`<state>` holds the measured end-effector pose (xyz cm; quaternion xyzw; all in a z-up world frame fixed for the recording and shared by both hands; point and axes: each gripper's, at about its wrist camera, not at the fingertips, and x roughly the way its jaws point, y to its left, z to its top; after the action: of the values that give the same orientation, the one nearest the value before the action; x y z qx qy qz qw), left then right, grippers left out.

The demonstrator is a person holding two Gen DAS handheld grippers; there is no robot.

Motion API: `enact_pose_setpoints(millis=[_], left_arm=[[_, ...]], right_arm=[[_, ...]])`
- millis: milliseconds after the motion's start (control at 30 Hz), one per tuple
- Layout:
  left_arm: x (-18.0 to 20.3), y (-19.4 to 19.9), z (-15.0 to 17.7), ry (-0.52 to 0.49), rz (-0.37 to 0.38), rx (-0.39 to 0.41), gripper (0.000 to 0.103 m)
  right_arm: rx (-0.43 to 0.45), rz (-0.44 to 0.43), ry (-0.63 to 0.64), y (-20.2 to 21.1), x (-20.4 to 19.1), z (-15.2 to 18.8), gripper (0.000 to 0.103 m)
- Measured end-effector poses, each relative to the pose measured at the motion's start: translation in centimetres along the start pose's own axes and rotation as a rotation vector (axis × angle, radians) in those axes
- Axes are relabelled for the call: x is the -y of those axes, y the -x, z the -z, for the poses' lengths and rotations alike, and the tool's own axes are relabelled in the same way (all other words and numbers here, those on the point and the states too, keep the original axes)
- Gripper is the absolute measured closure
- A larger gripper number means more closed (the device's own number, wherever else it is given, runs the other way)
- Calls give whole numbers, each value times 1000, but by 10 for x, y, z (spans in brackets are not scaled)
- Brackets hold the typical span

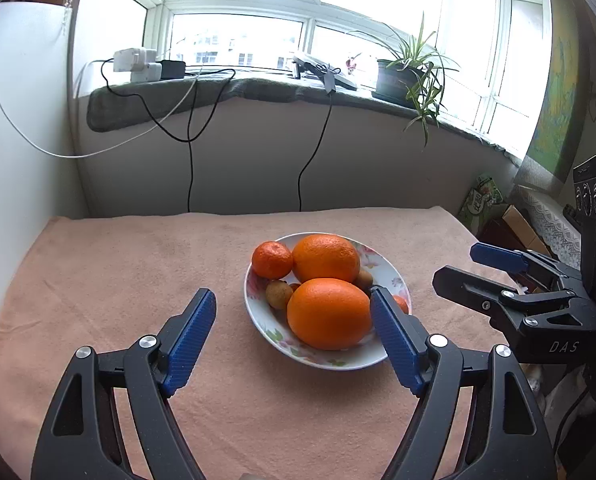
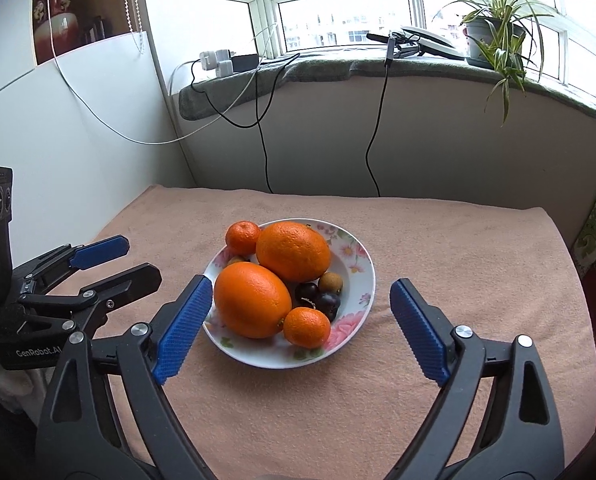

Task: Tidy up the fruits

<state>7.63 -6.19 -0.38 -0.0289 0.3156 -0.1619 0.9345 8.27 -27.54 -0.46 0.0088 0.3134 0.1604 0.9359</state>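
Observation:
A white floral plate sits mid-table on a peach towel. It holds two big oranges, two small mandarins, brown longans and dark plums. My left gripper is open and empty, just short of the plate's near left side. My right gripper is open and empty, its fingers either side of the plate's near edge. Each gripper shows in the other's view, the right one and the left one.
The peach towel covers the table. A white wall panel stands left. Behind is a windowsill with chargers, hanging cables and a potted plant. Boxes sit off the right edge.

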Motion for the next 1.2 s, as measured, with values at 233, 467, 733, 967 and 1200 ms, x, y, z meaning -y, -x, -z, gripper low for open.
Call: enact_pose_setpoints(millis=[233, 467, 733, 967, 1200], left_arm=[[5, 6, 10, 1, -61, -2, 20], [4, 10, 13, 15, -72, -2, 20], [4, 14, 14, 24, -80, 3, 20], [7, 17, 14, 19, -81, 9, 20], [8, 17, 15, 19, -84, 8, 20]], right_arm=[[68, 83, -39, 16, 5, 11, 0], [46, 82, -84, 14, 13, 18, 0], [44, 77, -85, 14, 13, 20, 0], [41, 72, -83, 15, 9, 19, 0], [36, 69, -81, 14, 8, 20, 0]])
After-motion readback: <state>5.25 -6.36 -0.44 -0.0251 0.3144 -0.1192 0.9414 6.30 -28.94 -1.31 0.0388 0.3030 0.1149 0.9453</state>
